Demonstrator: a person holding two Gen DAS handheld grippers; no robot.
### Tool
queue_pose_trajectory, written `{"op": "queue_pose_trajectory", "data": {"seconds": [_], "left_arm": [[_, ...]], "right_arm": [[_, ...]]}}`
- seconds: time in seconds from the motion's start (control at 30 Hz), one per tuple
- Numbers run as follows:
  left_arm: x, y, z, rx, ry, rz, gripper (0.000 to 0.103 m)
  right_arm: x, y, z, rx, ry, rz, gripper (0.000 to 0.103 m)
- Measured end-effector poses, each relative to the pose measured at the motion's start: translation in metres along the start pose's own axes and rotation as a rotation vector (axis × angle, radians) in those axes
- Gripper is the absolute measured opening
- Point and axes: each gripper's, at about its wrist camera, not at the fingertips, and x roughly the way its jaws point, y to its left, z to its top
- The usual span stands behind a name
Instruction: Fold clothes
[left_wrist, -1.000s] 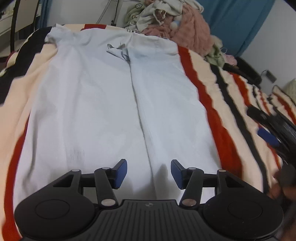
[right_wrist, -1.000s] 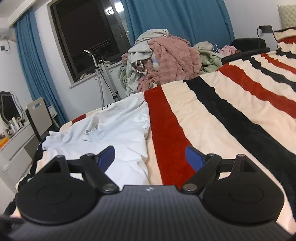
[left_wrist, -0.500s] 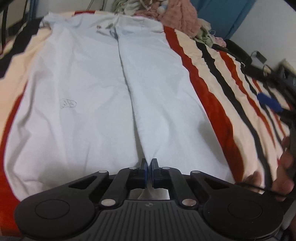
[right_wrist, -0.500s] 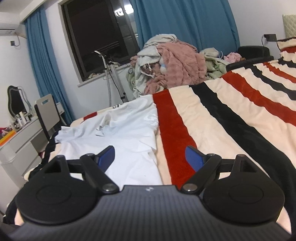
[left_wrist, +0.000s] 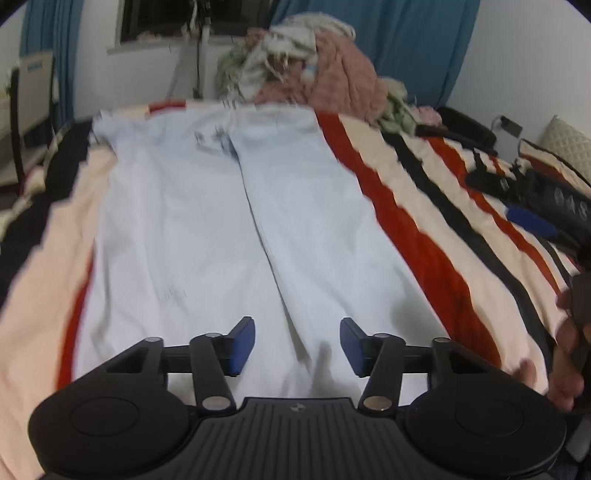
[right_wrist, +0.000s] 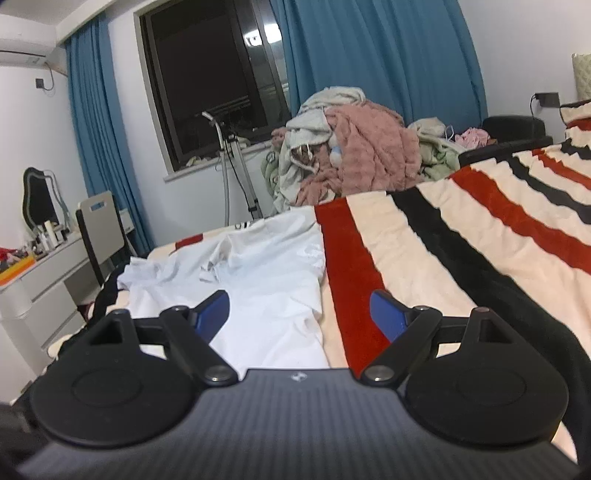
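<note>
A big white shirt (left_wrist: 207, 221) lies spread out flat on the bed (left_wrist: 436, 229), on top of a striped blanket with red, black and cream stripes. It lies long-ways, with its bottom edge near and its neck end far away. The right part of the shirt looks turned over onto the middle, because a straight edge runs down it from far to near. That makes it look narrower, which is how a shirt looks part way through folding. The left hand-held gripper (left_wrist: 297, 345) sits just above the near edge of the shirt, right over that straight edge. Its two blue fingers are spread wide apart and nothing is between them. It seems to be there because the bottom edge is a good place to take hold of cloth. The right hand-held gripper (right_wrist: 301, 314) is also spread wide and holds nothing. It sits low near the right side of the shirt (right_wrist: 266, 291), over the red stripe, so each side has a helper close by. A pile of other clothes (right_wrist: 347, 155) waits at the far end of the bed. A person's hand (left_wrist: 565, 354) shows at the right edge.
</note>
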Motion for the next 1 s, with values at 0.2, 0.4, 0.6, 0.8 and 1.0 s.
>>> {"op": "queue_pose_trajectory", "data": {"seconds": [0.2, 0.4, 0.6, 0.8, 1.0], "left_arm": [[-0.01, -0.005, 0.052, 0.097, -0.161, 0.055, 0.089], [-0.019, 0.009, 0.047, 0.096, -0.263, 0.088, 0.103], [-0.024, 0.032, 0.034, 0.053, -0.26, 0.092, 0.103], [-0.039, 0.061, 0.032, 0.014, -0.269, 0.118, 0.103], [-0.05, 0.095, 0.028, -0.049, -0.29, 0.162, 0.103]], "right_arm": [[-0.001, 0.003, 0.001, -0.017, -0.024, -0.007, 0.085], [-0.001, 0.006, 0.0, -0.035, -0.04, -0.014, 0.085], [0.007, 0.016, -0.007, -0.053, -0.008, 0.007, 0.085], [0.036, 0.033, -0.006, -0.072, 0.097, 0.045, 0.085], [0.105, 0.089, 0.012, -0.176, 0.229, 0.153, 0.077]]}}
